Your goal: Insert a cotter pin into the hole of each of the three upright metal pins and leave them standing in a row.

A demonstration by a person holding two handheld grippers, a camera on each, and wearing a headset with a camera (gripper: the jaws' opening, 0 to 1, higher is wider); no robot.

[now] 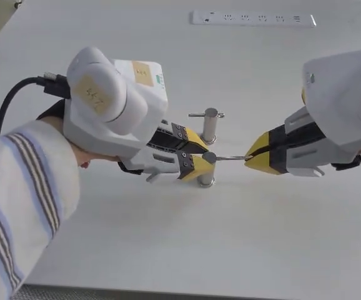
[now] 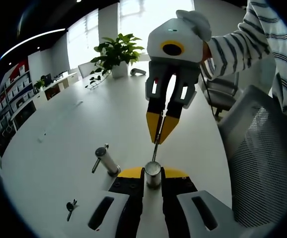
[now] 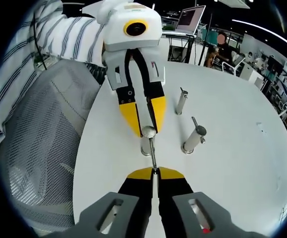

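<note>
My left gripper (image 1: 198, 156) is shut on an upright metal pin (image 1: 206, 179), clamping it near its top. My right gripper (image 1: 250, 157) is shut on a thin cotter pin (image 1: 230, 157) held level, its tip at the pin's head. In the left gripper view the pin (image 2: 153, 174) stands between my jaws and the right gripper (image 2: 162, 134) brings the cotter pin (image 2: 155, 148) down to it. A second upright pin (image 1: 210, 127) behind has a cotter pin through it. The right gripper view shows that pin (image 3: 195, 137) and a third pin (image 3: 181, 101), each with a cotter pin.
The white table (image 1: 168, 250) has a power strip (image 1: 253, 19) at its far edge. A mesh chair (image 2: 262, 163) stands beside the table, a potted plant (image 2: 118, 52) sits at its far end, and a laptop (image 3: 190, 20) is at the other end.
</note>
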